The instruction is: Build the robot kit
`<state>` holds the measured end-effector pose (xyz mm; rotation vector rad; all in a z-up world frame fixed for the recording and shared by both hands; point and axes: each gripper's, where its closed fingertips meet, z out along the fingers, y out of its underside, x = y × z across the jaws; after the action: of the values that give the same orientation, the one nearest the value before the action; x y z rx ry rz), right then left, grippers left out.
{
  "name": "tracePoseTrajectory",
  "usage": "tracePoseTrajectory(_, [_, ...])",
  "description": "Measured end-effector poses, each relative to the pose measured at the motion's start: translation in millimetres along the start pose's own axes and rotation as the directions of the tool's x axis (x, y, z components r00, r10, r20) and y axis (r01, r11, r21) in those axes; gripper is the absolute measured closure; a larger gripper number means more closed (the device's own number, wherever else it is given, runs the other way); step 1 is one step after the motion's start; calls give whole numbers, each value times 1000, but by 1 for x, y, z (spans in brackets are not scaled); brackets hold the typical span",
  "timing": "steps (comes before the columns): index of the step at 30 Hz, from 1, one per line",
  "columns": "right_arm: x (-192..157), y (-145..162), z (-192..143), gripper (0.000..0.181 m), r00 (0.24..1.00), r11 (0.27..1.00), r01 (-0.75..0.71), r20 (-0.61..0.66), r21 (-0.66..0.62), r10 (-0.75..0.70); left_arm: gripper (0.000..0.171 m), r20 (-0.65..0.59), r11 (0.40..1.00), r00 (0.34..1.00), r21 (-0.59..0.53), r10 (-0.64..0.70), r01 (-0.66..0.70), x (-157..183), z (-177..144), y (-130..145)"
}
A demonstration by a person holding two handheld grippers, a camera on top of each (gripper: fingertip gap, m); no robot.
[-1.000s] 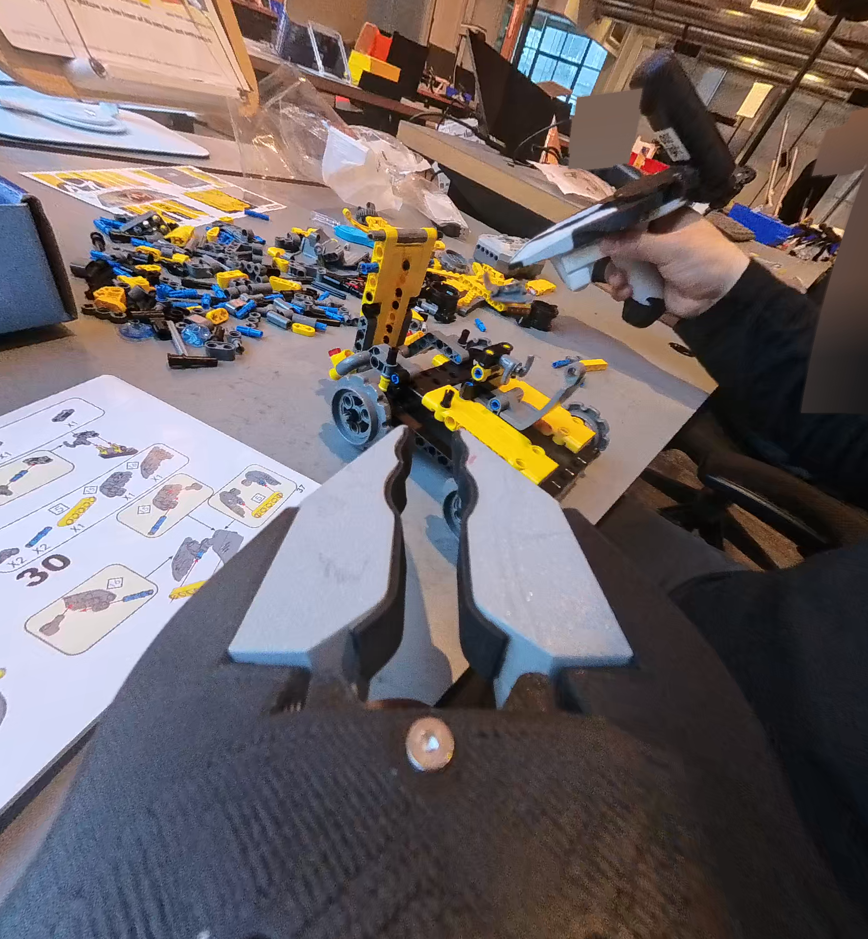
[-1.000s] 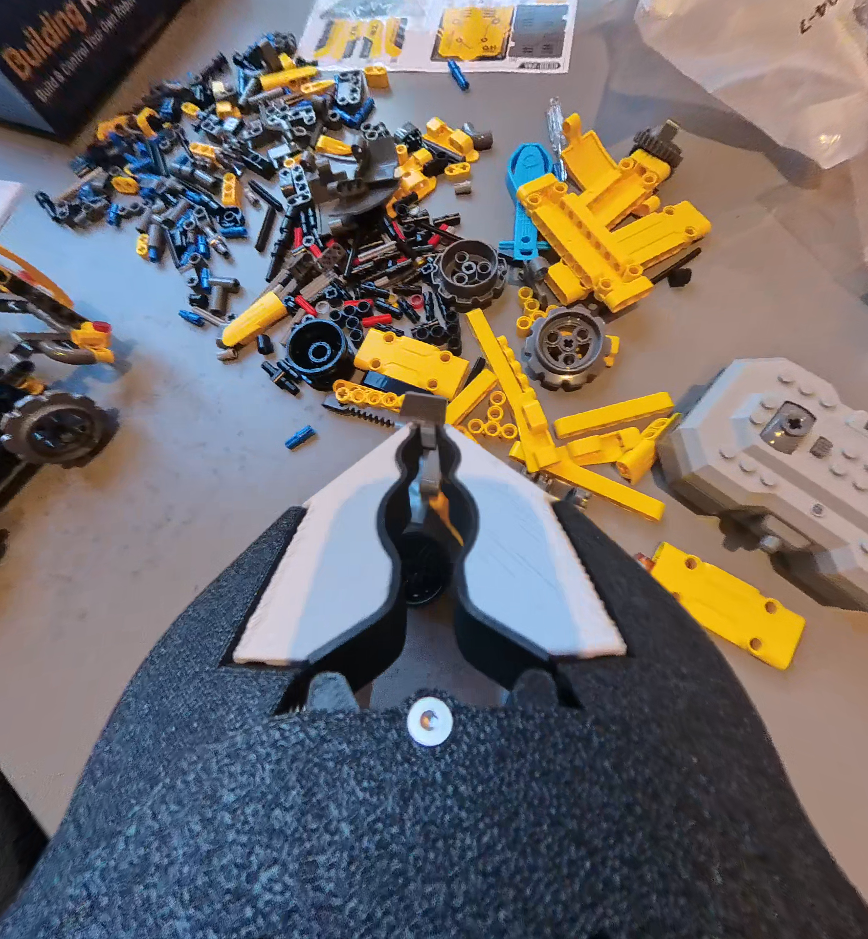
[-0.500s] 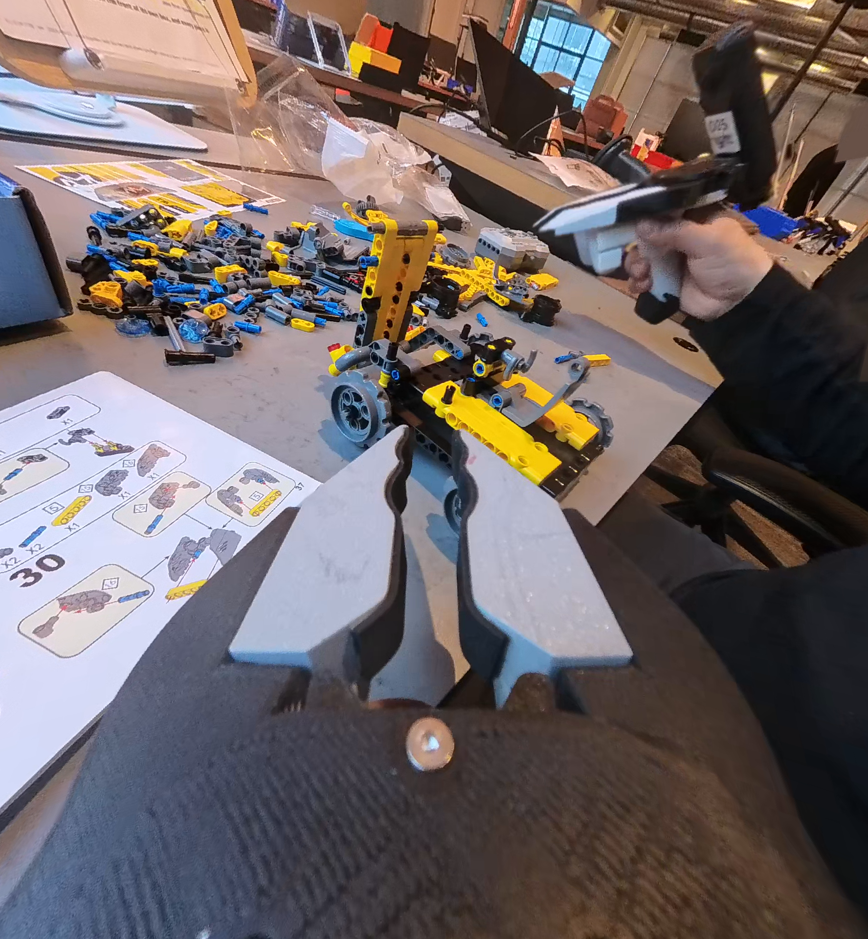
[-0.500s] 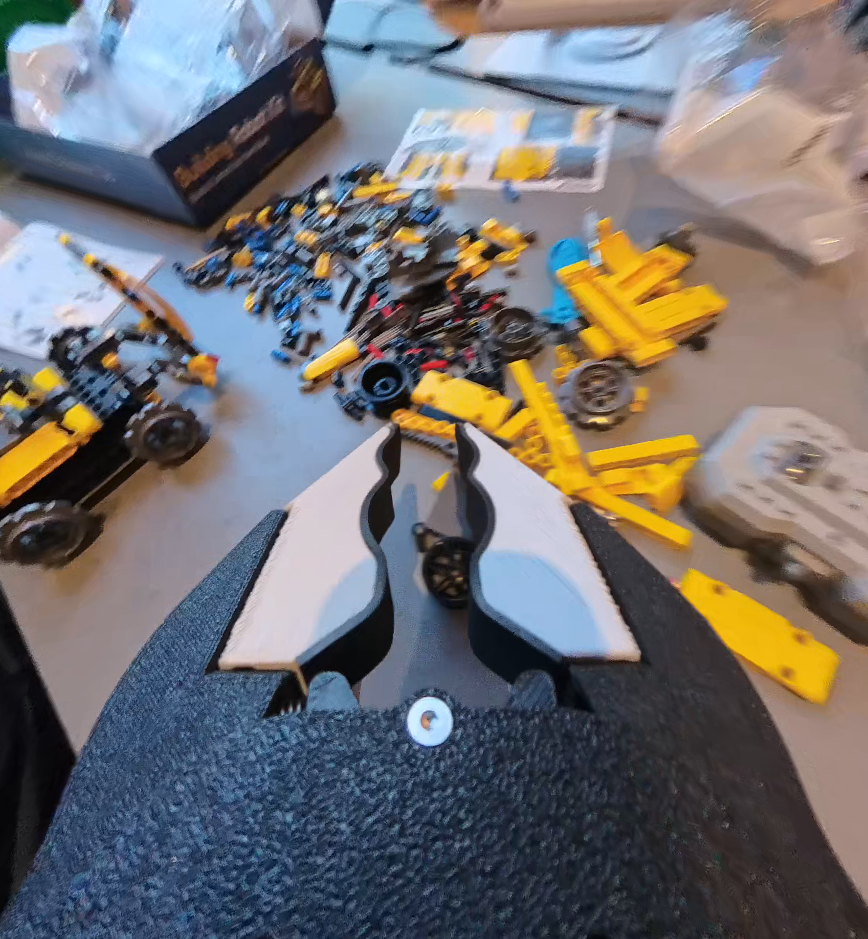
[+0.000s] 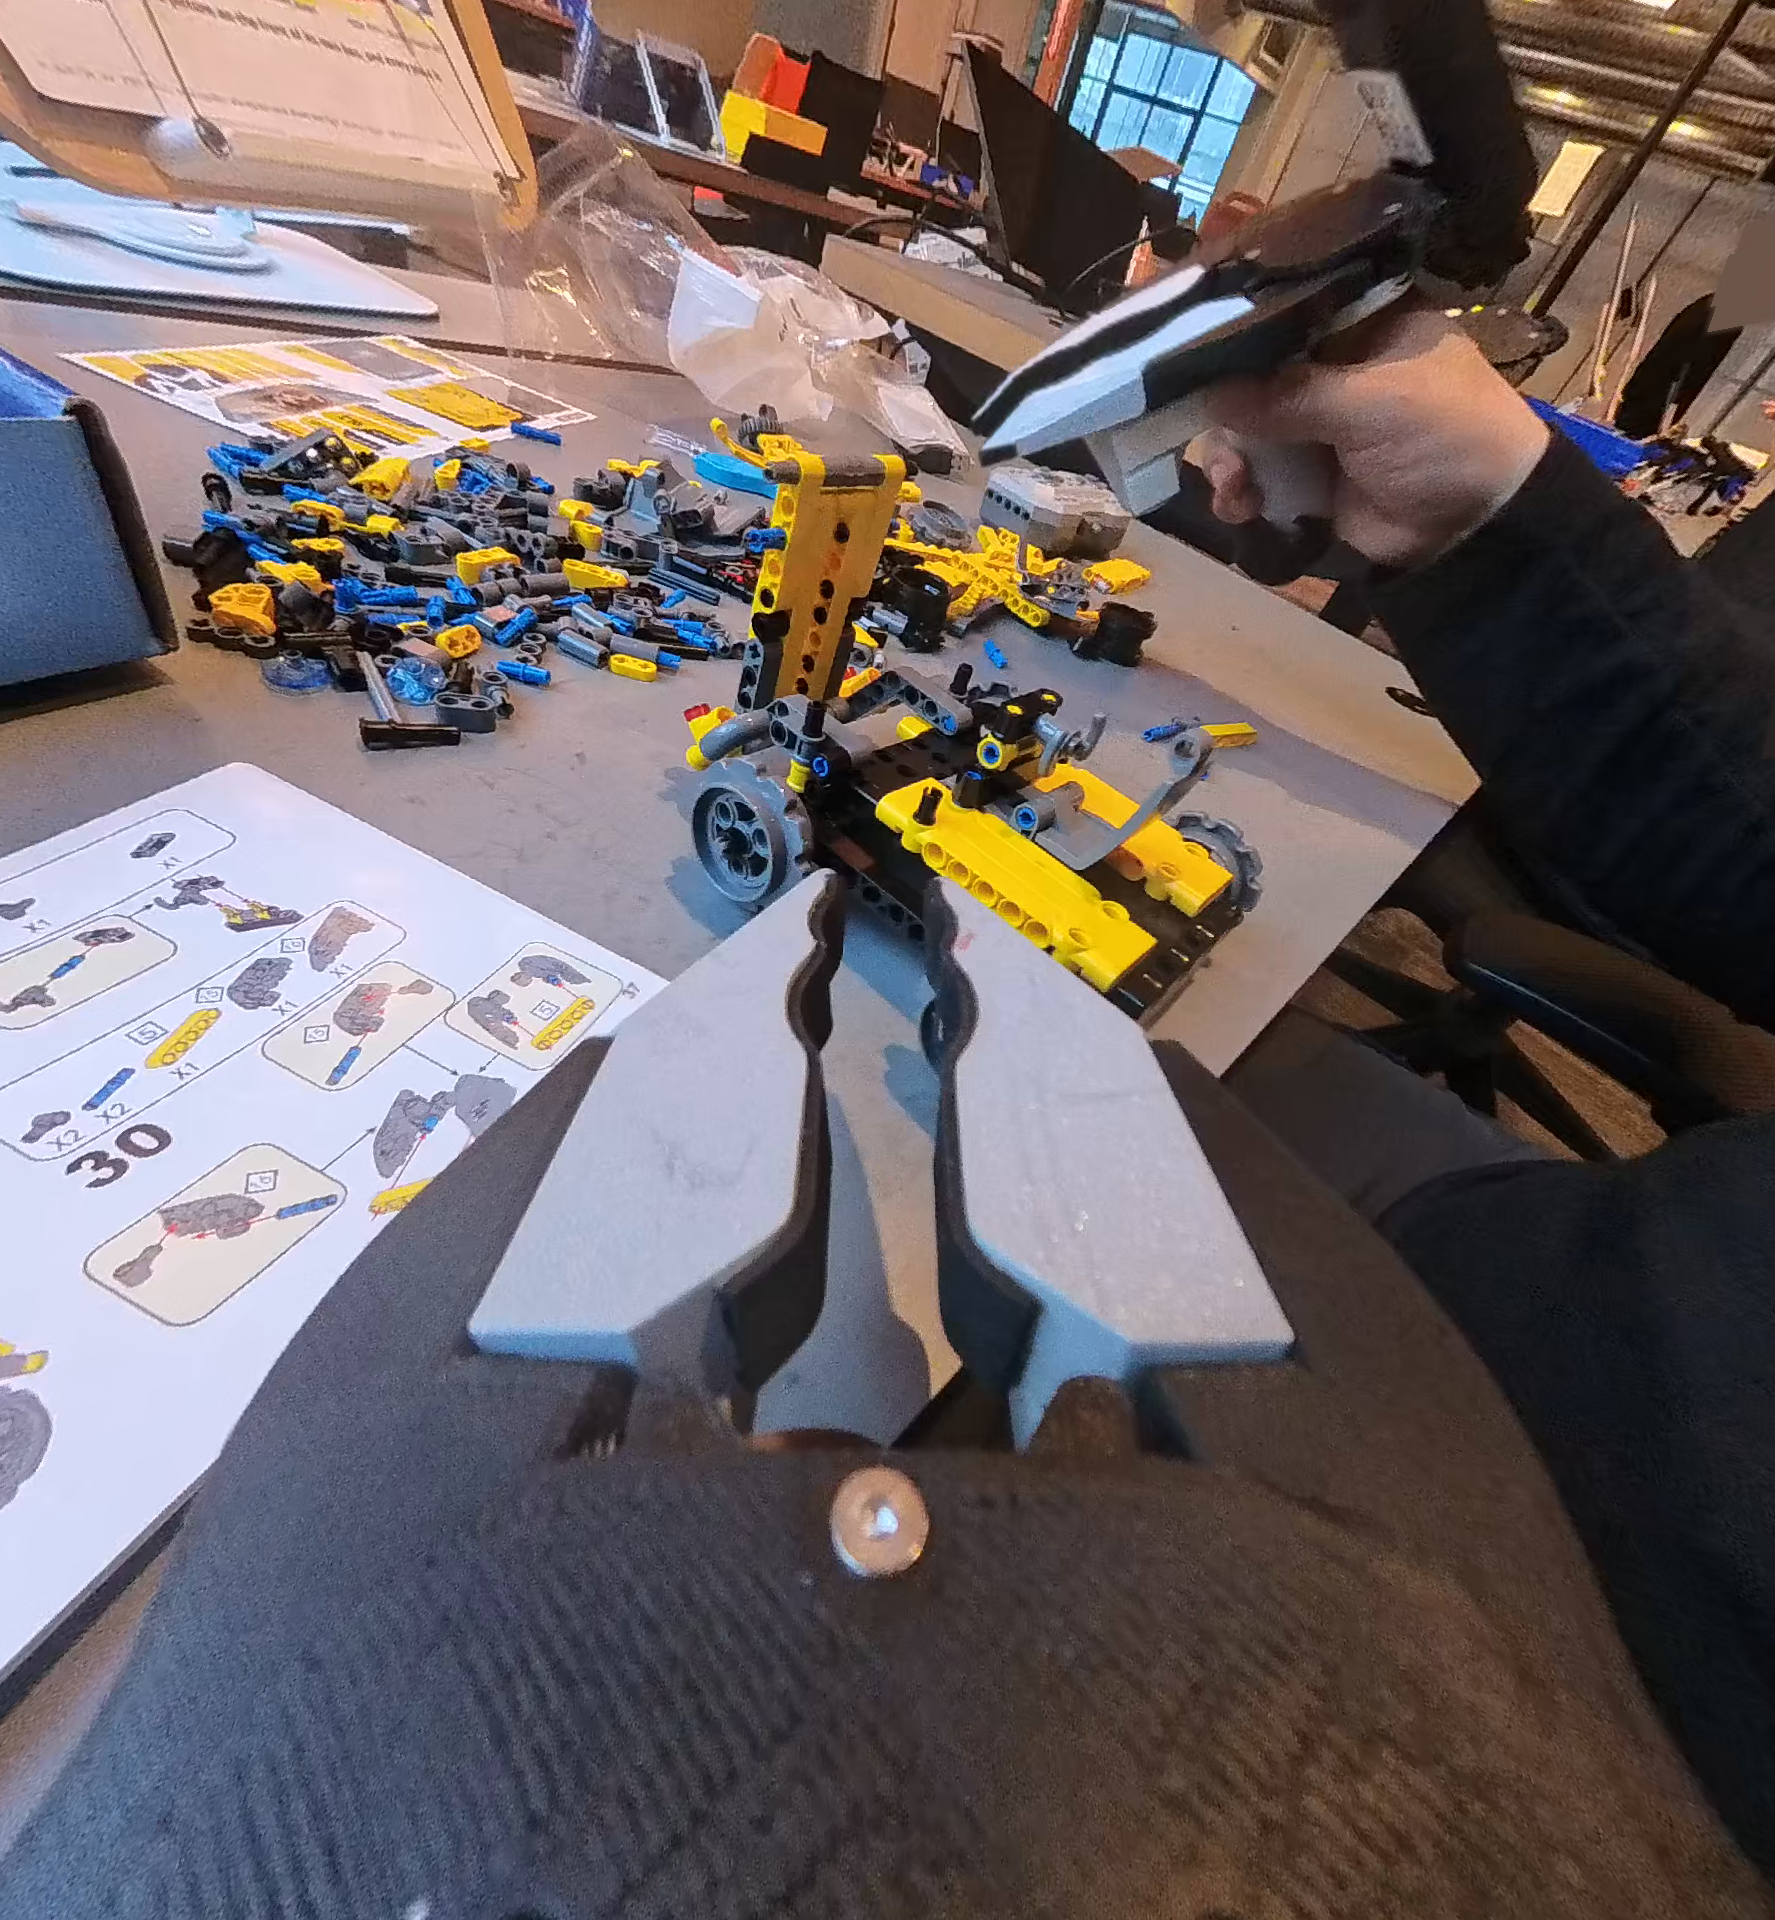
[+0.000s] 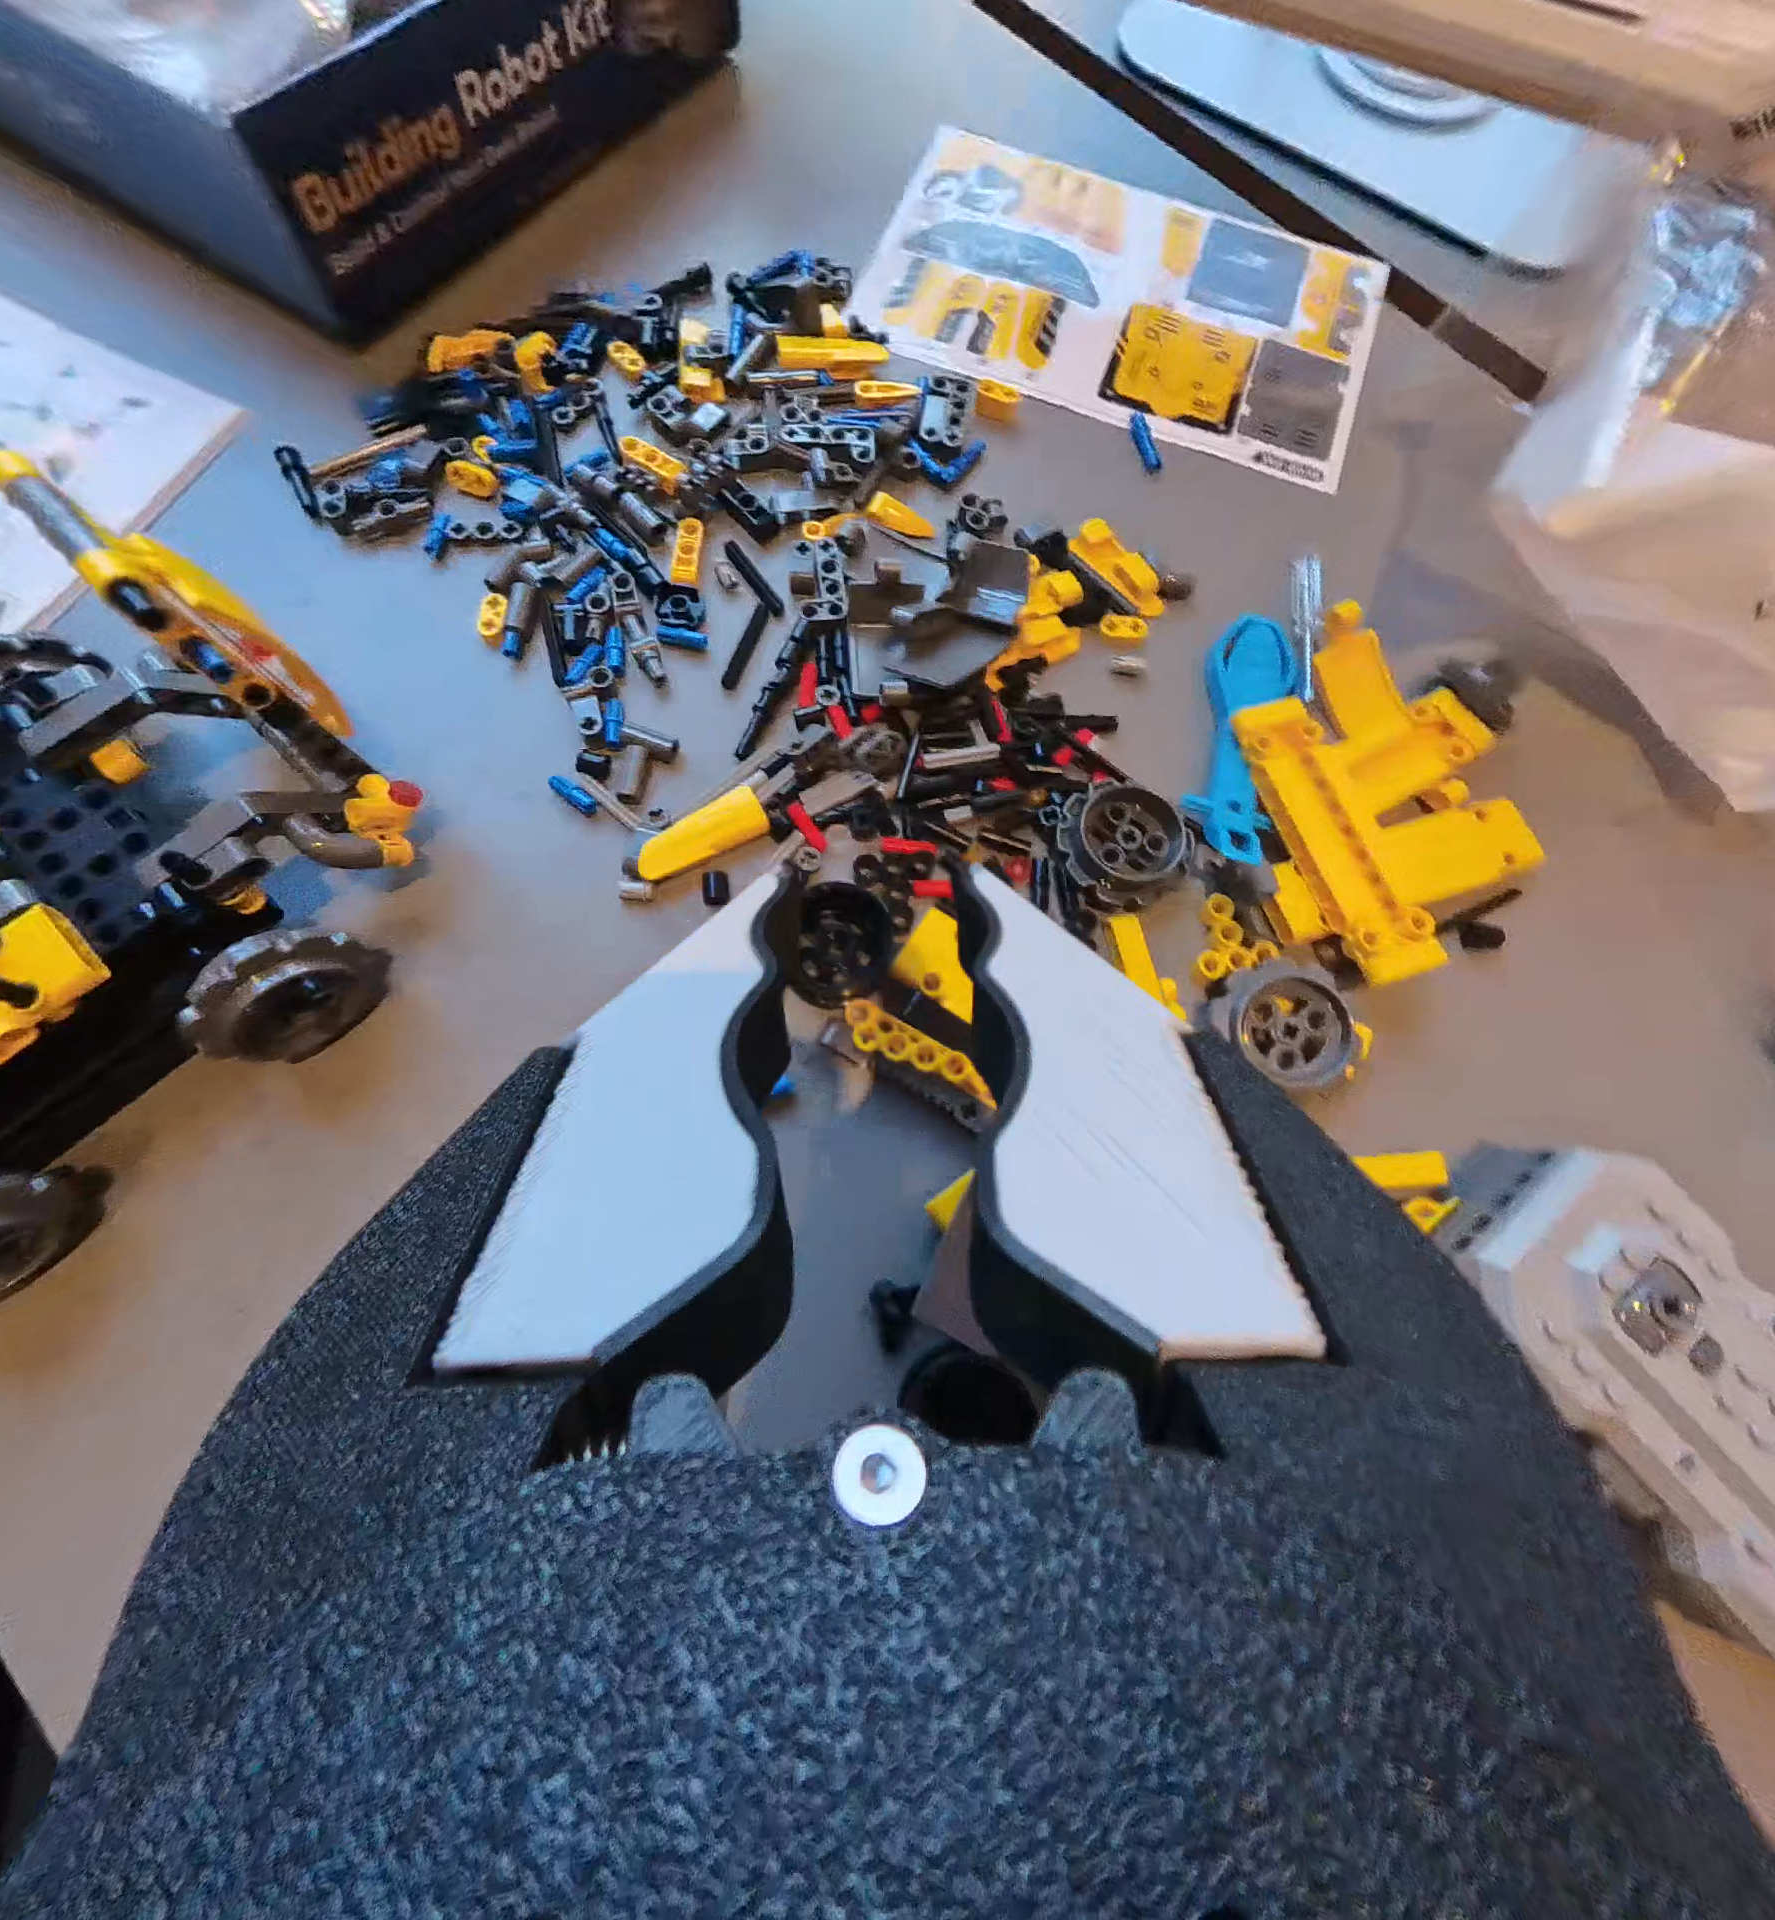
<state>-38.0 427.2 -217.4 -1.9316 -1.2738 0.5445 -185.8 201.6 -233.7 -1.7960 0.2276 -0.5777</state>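
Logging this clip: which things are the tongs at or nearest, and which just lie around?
At the tongs:
- left tongs, open: wheeled model
- right tongs, open, above: black wheel, loose parts pile

Lying around:
- instruction booklet
- sticker sheet
- box
- grey battery unit
- plastic bags

Each gripper is a black, grainy, 3D-printed body that widens toward 6 o'clock, with one silver screw head at its centre just below the finger roots. The left gripper (image 5: 878, 914) carries two matte grey wedge-shaped fingers (image 5: 675, 1174) with wavy black inner edges; the right gripper (image 6: 875, 883) has paler grey-white ribbed fingers (image 6: 1122, 1143) edged in black, and in the left wrist view, toward 1 o'clock, its light grey pistol handle and a black upright block with a small white label. The person's right hand (image 5: 1382, 447) comes out of a long black sleeve (image 5: 1589, 665).
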Motion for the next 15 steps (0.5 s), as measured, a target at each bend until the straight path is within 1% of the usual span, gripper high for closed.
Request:
tracePoseTrajectory(2, [4,6,-3,153,1000,1000,-26,0,-1,26,160,-2,1000,1000,0,-8,8,-1,0,0])
tracePoseTrajectory(9, [5,33,-12,156,999,999,-33,-3,-19,33,160,-30,1000,999,-5,-23,23,4,3,1])
tracePoseTrajectory(15, [16,27,-23,158,995,993,-99,-15,68,100,160,-25,1000,999,-11,-20,20,4,4,2])
